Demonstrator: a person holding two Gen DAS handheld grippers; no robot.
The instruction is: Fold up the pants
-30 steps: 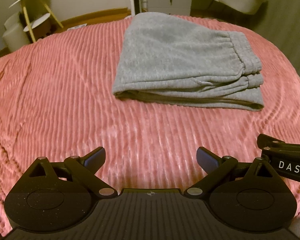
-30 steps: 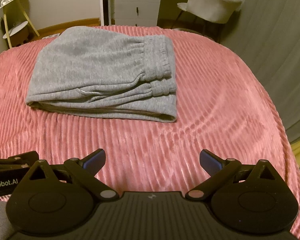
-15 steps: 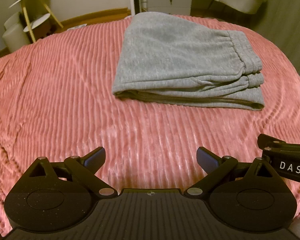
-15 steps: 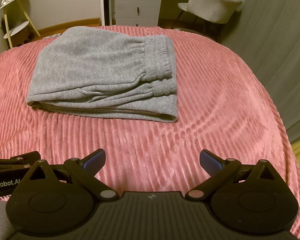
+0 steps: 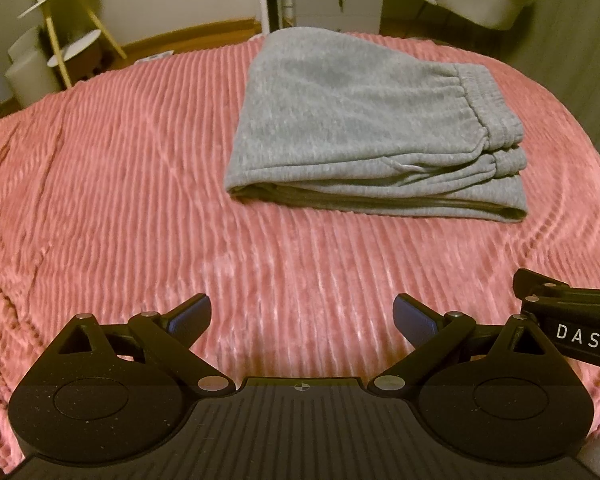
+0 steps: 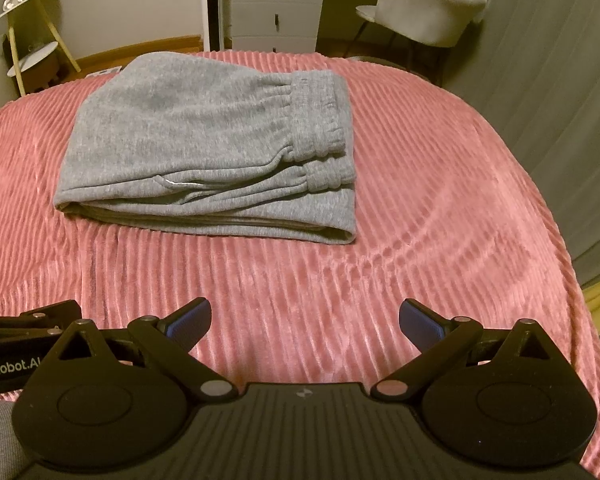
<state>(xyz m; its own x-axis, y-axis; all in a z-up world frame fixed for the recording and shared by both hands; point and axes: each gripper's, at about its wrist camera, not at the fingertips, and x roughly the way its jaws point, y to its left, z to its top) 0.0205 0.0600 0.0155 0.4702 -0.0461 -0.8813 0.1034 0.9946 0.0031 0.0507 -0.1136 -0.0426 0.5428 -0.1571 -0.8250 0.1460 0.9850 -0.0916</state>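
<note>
- While your two grippers hang low at the near edge, the grey fleece pants [image 5: 364, 128] lie folded into a thick rectangular bundle on the pink ribbed plush blanket [image 5: 132, 184], toward its far middle.
- Its long axis runs left to right across your view; the gathered elastic waistband [image 6: 320, 120] points right, and the rounded fold points left.
- You see stacked layers along the near edge, with a dark seam line between them, and a cuffed end tucked under the waistband at the right.
- Your left gripper [image 5: 302, 312] has its blue-padded fingers spread wide with nothing between them, hovering over bare blanket, well apart from the bundle.
- Your right gripper [image 6: 304, 316] stands likewise spread and empty over the blanket, near side of the bundle.
- Each gripper's black body shows at the edge of the other's view, so they sit side by side.
- Beyond the bed you have a grey drawer cabinet [image 6: 278, 12], drawers closed, with small items on top too blurred to name, and a pale scalloped chair [image 6: 428, 12].
</note>
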